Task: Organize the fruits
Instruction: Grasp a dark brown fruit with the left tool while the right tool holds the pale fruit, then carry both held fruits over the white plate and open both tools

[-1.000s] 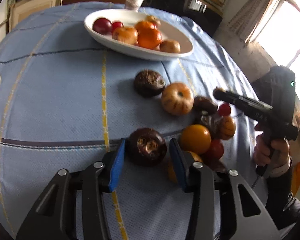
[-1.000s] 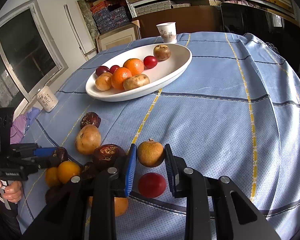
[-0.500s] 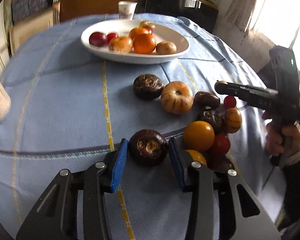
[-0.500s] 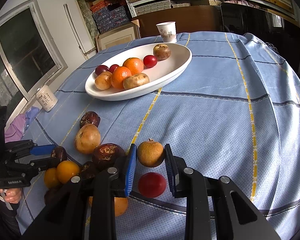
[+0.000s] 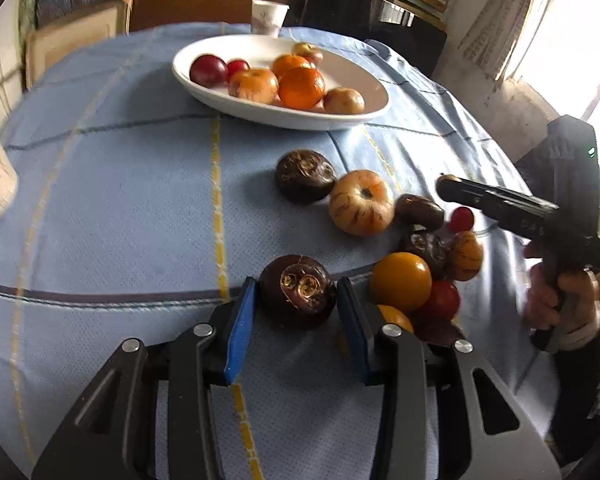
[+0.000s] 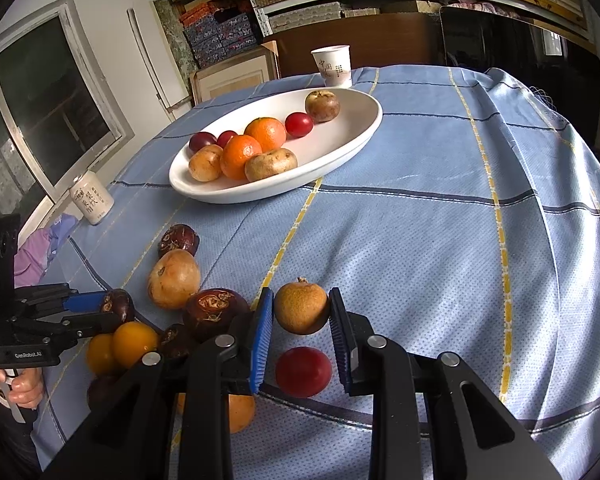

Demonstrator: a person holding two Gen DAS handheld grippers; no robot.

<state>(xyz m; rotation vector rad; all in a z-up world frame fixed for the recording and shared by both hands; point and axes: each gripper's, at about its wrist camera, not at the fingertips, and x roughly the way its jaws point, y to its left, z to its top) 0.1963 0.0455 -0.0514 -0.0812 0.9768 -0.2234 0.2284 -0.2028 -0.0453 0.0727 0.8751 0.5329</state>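
The big white dish (image 6: 352, 136) at the far side of the table already has some fruit in it: two oranges, a few small red ones, and some brown and tan ones. So part of the job looks done.

A lot is left, though. A bunch of fruit lies loose on the blue tablecloth (image 6: 420, 240) near the person, well apart from the dish. There is a yellow fruit (image 5: 400, 280), a striped tan fruit (image 5: 360, 202), a dark brown one (image 5: 304, 176) and more small ones bunched up beside them (some are too hidden to name).

The right gripper (image 6: 302, 322) is pinching a round tan fruit (image 6: 301, 308) between its blue pads and holds it up off the cloth, with a red fruit (image 6: 303, 371) lying just under it.

The left gripper (image 5: 296, 312) has just been closing its jaws, and a dark brown fruit (image 5: 297, 291) sits between them, with the pads pressed on its sides. It is low, close to the cloth, near the pile.

I think both of these go in the dish next, and then the rest of the pile
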